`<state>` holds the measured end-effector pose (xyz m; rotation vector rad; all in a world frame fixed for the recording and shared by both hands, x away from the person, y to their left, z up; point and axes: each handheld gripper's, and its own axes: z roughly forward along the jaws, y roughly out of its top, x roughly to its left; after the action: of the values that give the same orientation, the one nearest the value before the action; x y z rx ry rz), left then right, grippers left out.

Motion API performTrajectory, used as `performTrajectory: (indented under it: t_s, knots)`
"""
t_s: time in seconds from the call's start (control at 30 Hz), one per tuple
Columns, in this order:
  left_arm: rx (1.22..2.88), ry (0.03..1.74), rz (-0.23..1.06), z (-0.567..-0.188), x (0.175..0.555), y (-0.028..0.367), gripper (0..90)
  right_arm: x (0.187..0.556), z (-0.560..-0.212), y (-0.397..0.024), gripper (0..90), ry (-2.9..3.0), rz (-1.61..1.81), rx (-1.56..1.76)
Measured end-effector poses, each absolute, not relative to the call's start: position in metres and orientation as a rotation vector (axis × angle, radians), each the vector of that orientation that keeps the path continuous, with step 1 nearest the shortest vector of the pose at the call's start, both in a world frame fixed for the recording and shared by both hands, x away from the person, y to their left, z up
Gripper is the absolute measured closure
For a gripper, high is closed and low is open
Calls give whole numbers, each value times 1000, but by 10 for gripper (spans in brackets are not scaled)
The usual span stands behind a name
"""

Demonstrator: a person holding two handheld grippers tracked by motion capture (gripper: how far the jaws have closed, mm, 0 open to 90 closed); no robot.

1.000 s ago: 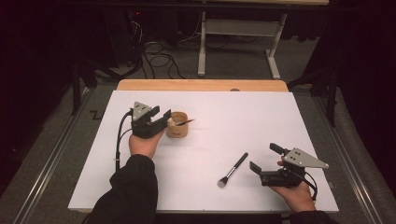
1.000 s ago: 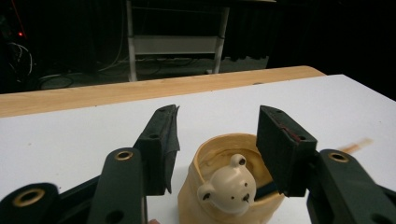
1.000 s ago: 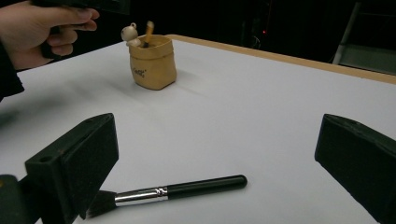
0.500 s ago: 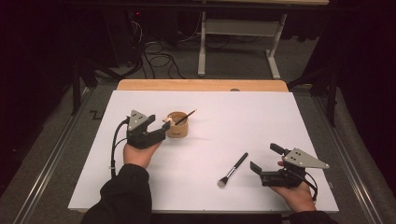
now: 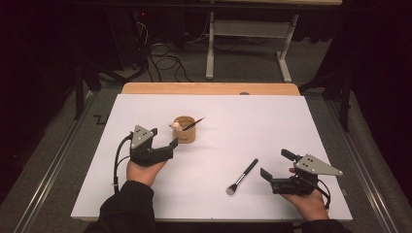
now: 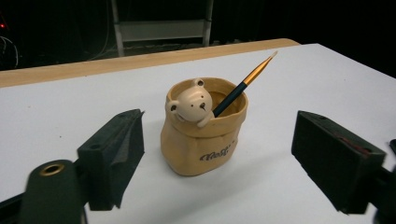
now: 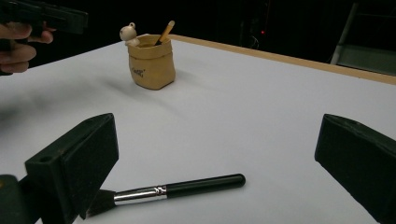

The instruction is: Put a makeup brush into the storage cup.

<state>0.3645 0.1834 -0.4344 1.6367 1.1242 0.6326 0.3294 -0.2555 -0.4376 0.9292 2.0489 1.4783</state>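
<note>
High view: bear-shaped pot (image 5: 185, 130) stands upright on the white table (image 5: 272, 121) with one thin brush (image 5: 193, 124) leaning inside it, while the black makeup brush (image 5: 242, 176) lies flat on the table, well apart from the pot and near the right gripper (image 5: 274, 167), so by my reading one brush is stowed and one is left. Left gripper view: left gripper (image 6: 217, 149) has just been opening its jaws, which stand wide apart with nothing clamped, the pot just beyond them. Right gripper view: jaws apart, empty, makeup brush on the table between them, untouched.
</note>
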Motion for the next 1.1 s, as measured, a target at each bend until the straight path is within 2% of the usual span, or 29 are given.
performTrajectory:
  t_s: [0.23, 0.43, 1.1]
  knots:
    - [1648, 1089, 609, -436, 346, 180, 102, 330, -438, -256, 3, 2051, 1478, 931]
    - [1666, 1073, 588, -446, 329, 175, 4, 331, -439, -256, 2, 2051, 1482, 935]
    - [1676, 1041, 572, -450, 317, 180, 2, 335, -441, -257, 2, 2036, 1453, 966]
